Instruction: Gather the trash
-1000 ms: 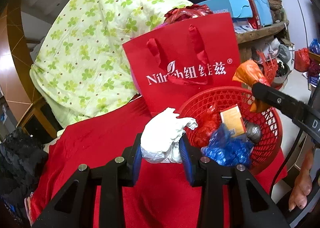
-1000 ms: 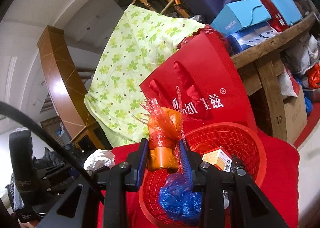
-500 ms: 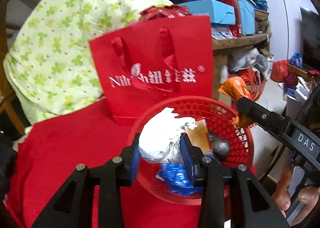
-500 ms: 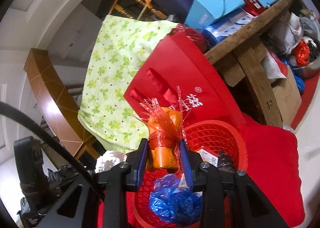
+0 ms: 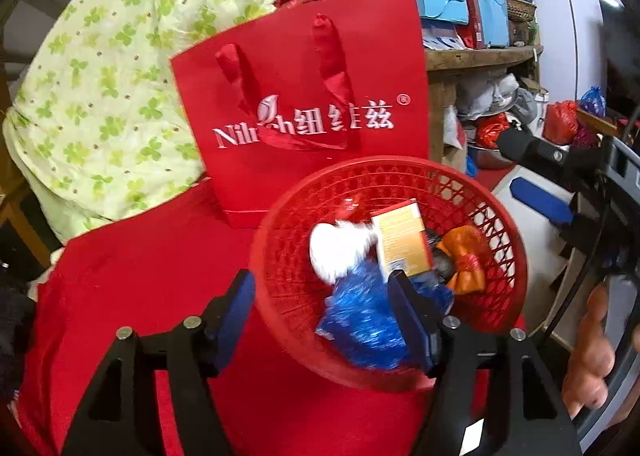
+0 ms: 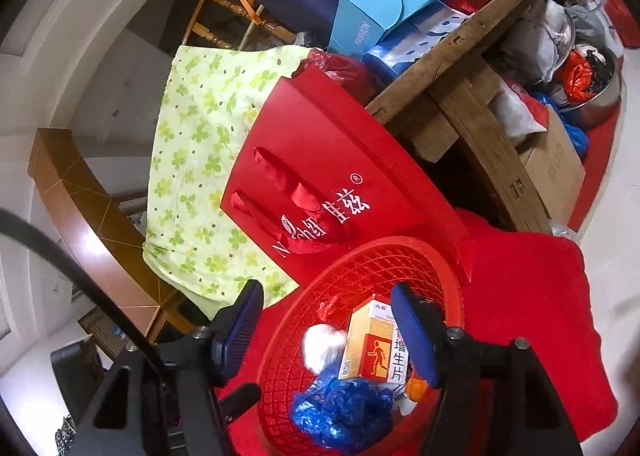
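Left wrist: my left claw (image 5: 320, 314) has just been opening, jaws apart, nothing between them. White crumpled paper wad (image 5: 338, 250) sits ahead of it inside the red plastic mesh basket (image 5: 280, 256).

Right wrist: right claw (image 6: 326, 326) also just opened, empty; orange cellophane wrapper (image 6: 416, 390) lies below its right finger, in the basket. Risk: pulling back low could hook the rim and tip the basket.

Both grippers have just been opening, and nothing is between their fingers. The left gripper (image 5: 322, 310) tilts downward with its blue-padded fingers (image 5: 236, 314) spread apart. The right gripper (image 6: 326, 326) points nearly level, likewise spread; the bare hand (image 5: 592, 356) holding it shows at the left view's edge
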{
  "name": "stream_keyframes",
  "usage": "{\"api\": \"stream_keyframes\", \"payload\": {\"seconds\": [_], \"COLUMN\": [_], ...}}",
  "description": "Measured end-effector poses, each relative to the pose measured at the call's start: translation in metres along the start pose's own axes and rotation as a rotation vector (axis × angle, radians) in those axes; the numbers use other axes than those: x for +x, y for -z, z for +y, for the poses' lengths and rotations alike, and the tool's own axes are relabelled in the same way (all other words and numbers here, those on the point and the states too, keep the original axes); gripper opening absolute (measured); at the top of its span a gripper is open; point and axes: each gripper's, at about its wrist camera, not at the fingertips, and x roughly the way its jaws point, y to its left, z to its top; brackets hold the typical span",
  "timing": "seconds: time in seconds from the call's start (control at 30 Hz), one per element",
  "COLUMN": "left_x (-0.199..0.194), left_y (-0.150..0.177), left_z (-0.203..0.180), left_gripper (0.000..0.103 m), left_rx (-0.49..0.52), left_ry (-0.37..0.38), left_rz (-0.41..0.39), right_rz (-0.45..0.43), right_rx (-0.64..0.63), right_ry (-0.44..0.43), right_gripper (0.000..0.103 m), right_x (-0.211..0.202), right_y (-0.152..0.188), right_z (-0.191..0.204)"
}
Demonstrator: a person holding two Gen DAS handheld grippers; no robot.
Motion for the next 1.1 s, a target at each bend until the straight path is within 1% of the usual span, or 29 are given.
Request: {"api": "stream_keyframes", "payload": {"seconds": [0.13,0.2,0.3,0.63,0.87,1.1], "left_x": [-0.015,-0.021,-0.032,-0.067,-0.087,-0.109], "left_y": [0.008,0.010,0.014,0.026,0.037,0.054], "left_z": [0.012,0.017,0.027,0.068,0.101,0.136], "left_gripper": [0.076,0.080,0.081,0.089,0.090,0.091], "left_rx": [0.001,0.002,-0.009,-0.086,-0.158,-0.229], "left_ry": [-0.044,-0.073,-0.112,-0.205,-0.240,-0.260], "left_rz": [-0.020,-0.028,-0.041,-0.080,-0.094,-0.113], "right_rz": [-0.011,-0.020,-0.034,-0.073,-0.095,-0.104], "right_rx": [-0.029,-0.050,-0.084,-0.250,-0.387,-0.499], "right_ry": [-0.010,-0.020,-0.027,0.024,0.076,0.070], "right_gripper": [0.070,0.070,0.070,0.070,0.070,0.070], "right_x": [0.002,0.003,0.005,0.013,0.019,0.020], "right_y": [0.003,0.005,0.009,0.031,0.052,0.079], "right_z": [0.011,0.019,0.031,0.070,0.095,0.124]}}
